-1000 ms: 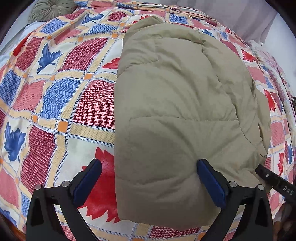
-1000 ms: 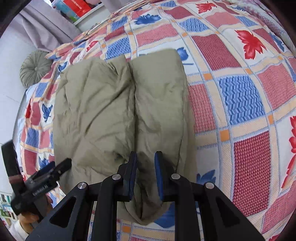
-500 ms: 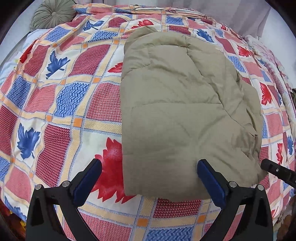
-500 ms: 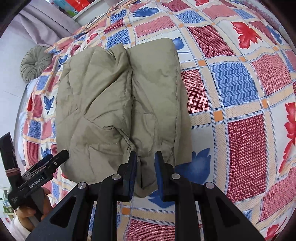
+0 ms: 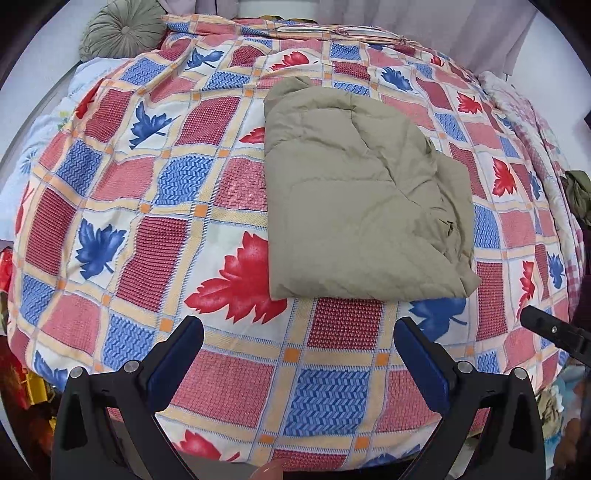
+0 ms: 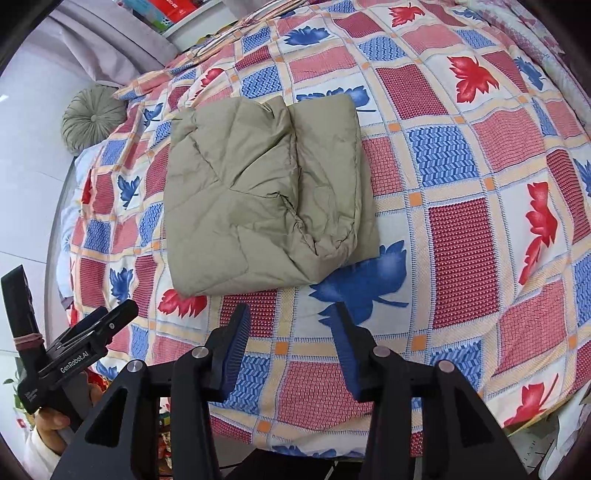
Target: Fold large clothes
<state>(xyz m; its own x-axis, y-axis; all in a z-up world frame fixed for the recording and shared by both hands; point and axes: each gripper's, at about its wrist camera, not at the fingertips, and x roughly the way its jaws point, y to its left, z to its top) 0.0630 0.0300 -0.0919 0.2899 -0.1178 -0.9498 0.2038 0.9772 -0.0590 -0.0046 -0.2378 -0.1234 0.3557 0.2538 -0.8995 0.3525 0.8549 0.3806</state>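
Nearest in the left wrist view, the left gripper (image 5: 298,356) hangs above the near part of the bed (image 5: 229,384), its blue-padded fingers (image 5: 176,354) spread wide with only the patterned cover showing between them. In the right wrist view the right gripper (image 6: 291,338) likewise hovers over the near edge of the bed, its ridged blue fingers (image 6: 236,341) parted; they have just been opening, and nothing lies between them, only a red check and the tip of a blue leaf on the cover. At the lower left of that view the person's hand (image 6: 51,421) grips the handle of the other gripper, which sits well to the left of the right one. Beyond both grippers, and apart from them, the folded khaki quilted jacket (image 5: 354,199) lies flat on the bedcover near the middle of the bed, a roughly rectangular bundle with a puckered seam running from its near edge to its far edge and a looser flap bulging on its right side. Its near edge lies just past a large red leaf and a large blue leaf in the print. Farther off to the left, a round olive pleated cushion (image 5: 120,31) rests at the far corner of the bed. A pale mauve curtain (image 5: 461,29) hangs behind the far edge of the bed.
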